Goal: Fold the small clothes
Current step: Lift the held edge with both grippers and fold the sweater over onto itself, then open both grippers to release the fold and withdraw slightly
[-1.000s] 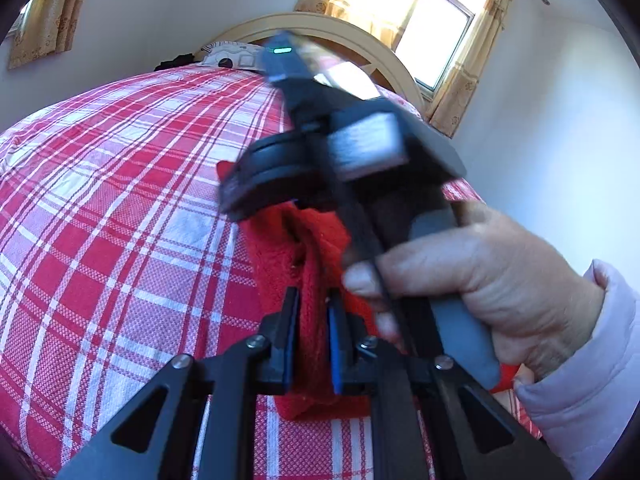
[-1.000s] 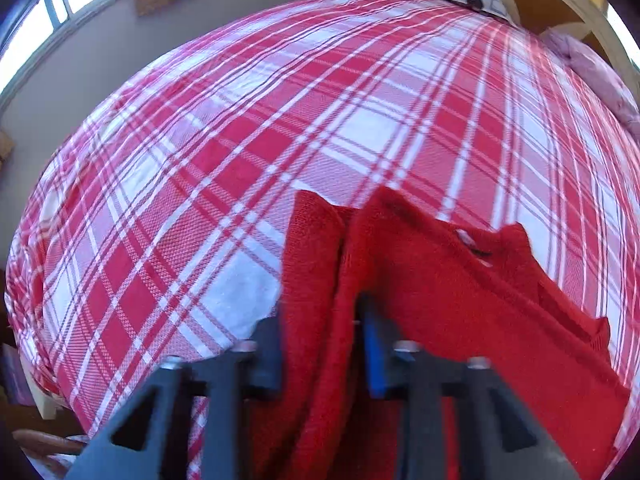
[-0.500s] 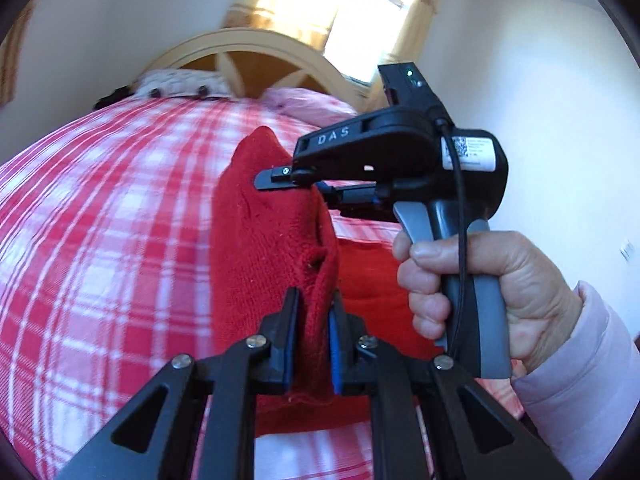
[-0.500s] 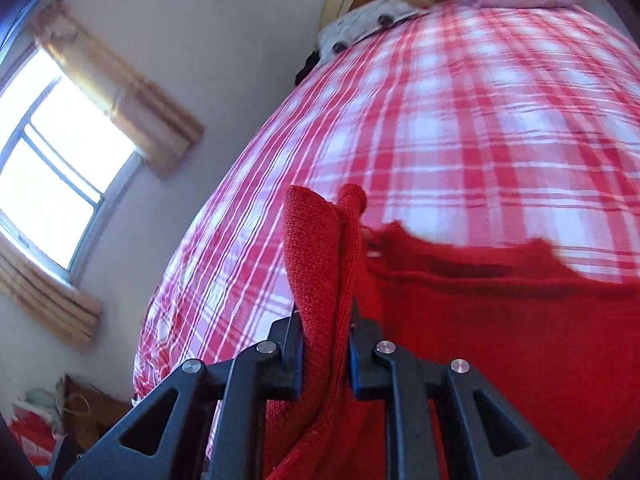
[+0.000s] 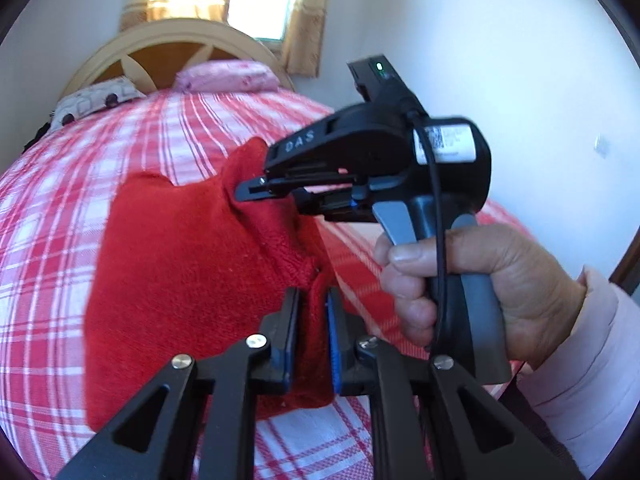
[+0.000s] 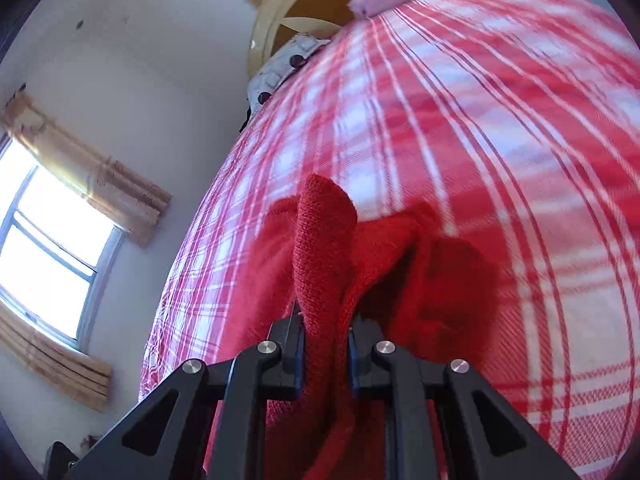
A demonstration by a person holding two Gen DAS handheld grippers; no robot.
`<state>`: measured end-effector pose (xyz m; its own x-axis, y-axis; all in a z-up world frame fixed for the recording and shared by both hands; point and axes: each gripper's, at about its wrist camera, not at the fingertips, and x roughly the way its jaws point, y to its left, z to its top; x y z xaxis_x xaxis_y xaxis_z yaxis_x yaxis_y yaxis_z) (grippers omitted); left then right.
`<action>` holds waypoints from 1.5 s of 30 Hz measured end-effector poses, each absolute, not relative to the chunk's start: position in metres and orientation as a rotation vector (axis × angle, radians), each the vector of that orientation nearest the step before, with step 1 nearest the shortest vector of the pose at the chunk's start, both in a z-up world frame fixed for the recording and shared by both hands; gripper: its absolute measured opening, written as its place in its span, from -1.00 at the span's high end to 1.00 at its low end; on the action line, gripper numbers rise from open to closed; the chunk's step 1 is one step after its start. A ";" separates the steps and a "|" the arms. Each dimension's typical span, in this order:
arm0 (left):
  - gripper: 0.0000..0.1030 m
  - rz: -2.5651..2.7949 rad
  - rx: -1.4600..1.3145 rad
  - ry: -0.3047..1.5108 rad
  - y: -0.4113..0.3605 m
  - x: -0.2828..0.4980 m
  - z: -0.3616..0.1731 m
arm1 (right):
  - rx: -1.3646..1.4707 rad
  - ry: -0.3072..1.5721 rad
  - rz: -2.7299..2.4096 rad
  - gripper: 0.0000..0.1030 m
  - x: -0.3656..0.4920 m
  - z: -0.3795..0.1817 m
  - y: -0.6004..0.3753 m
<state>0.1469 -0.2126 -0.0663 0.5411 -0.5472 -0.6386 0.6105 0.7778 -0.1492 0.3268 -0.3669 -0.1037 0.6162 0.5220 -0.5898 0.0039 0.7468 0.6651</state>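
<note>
Left wrist view | red knit garment (image 5: 180,280) centre frame over plaid bed (image 5: 60,208) | left gripper (image 5: 312,332), right gripper (image 5: 256,192) each pinching 1 edge | soft, light, floppy; grip edges | right jaws just tightened.

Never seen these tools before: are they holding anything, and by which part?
Both grip the red knitted garment: left gripper and right gripper each pinch a bunched edge.
</note>
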 end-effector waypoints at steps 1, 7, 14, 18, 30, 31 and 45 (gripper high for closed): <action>0.73 -0.687 0.111 0.735 -0.216 0.145 -0.069 | 0.689 0.865 0.324 0.69 0.326 -0.108 -0.370; 0.72 -0.708 0.152 0.755 -0.214 0.134 -0.072 | 0.864 0.788 0.352 0.69 0.307 -0.134 -0.390; 0.27 -0.799 0.163 0.779 -0.188 0.118 -0.062 | 0.885 0.774 0.268 0.73 0.294 -0.131 -0.389; -0.40 -0.812 0.138 0.753 -0.152 0.104 -0.054 | 0.596 0.720 0.018 0.72 0.261 -0.093 -0.382; -0.46 -0.564 -0.037 0.819 -0.080 0.141 -0.068 | 0.570 0.583 0.151 -0.22 0.132 -0.061 -0.304; -0.46 -0.545 -0.033 0.827 -0.078 0.141 -0.069 | 0.523 0.592 0.147 -0.22 0.129 -0.063 -0.293; -0.46 -0.465 0.031 0.857 -0.077 0.149 -0.085 | 0.351 0.761 -0.003 0.86 0.155 -0.111 -0.286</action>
